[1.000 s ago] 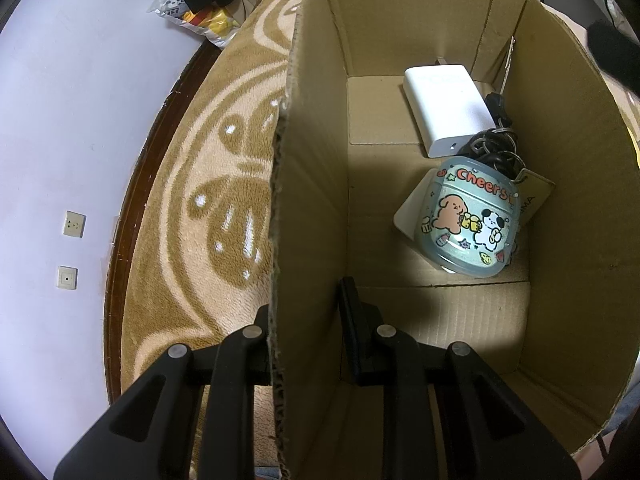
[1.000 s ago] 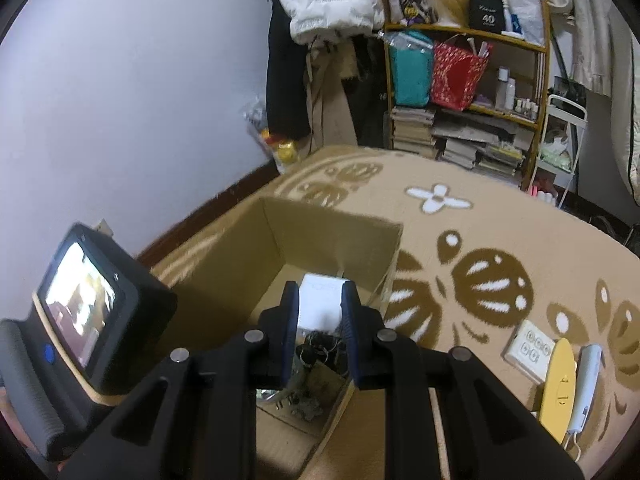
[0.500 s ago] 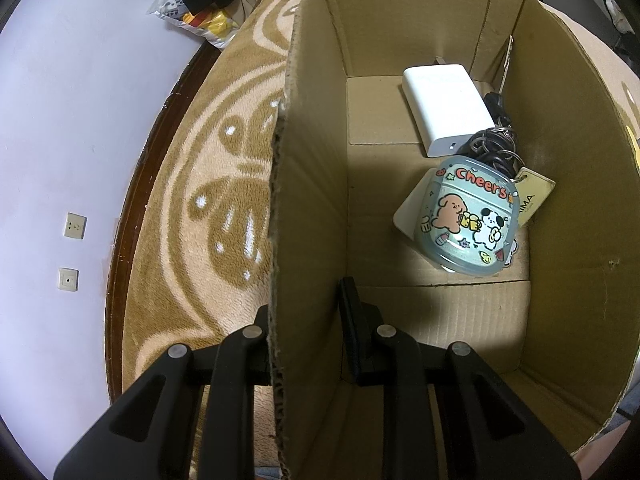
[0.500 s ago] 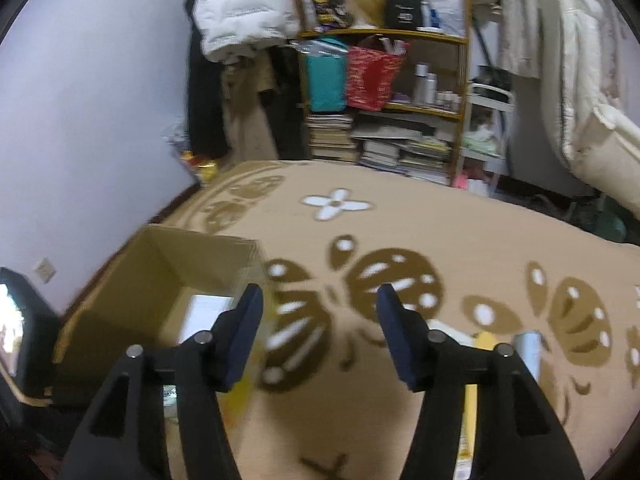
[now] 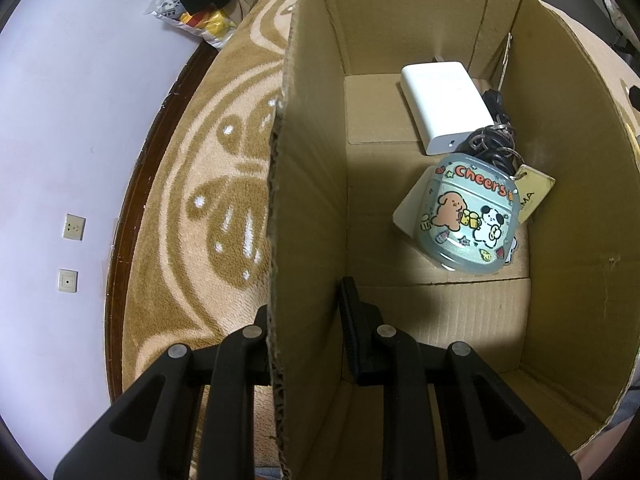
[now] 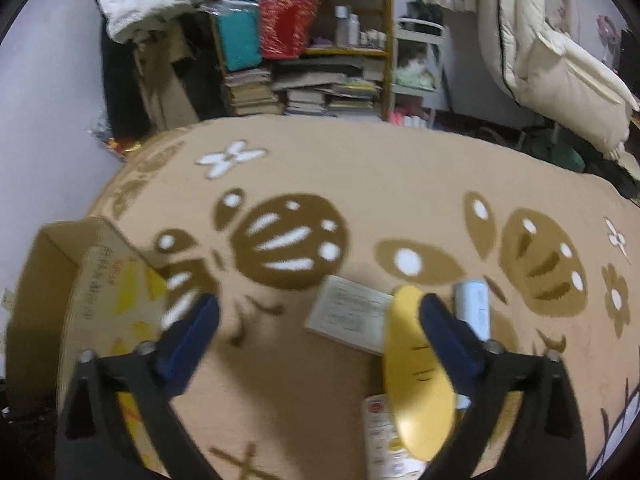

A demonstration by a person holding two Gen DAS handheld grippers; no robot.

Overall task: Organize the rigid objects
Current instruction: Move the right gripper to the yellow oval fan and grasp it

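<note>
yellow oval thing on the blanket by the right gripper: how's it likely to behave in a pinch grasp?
The yellow oval piece looks flat, smooth and rigid, so it probably won't flex, but may slip between the pads. It lies on a soft blanket, partly over a printed card, so getting a finger under an edge may be tricky. The right gripper, jaws just opened wide, holds nothing.

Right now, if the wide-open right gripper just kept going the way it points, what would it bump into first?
Probably the white socket plate lying on the patterned rug. It sits between the open fingers of the right gripper, nearer the right one, with the yellow oval piece beside it. Depth is unclear, so this is a guess.
</note>
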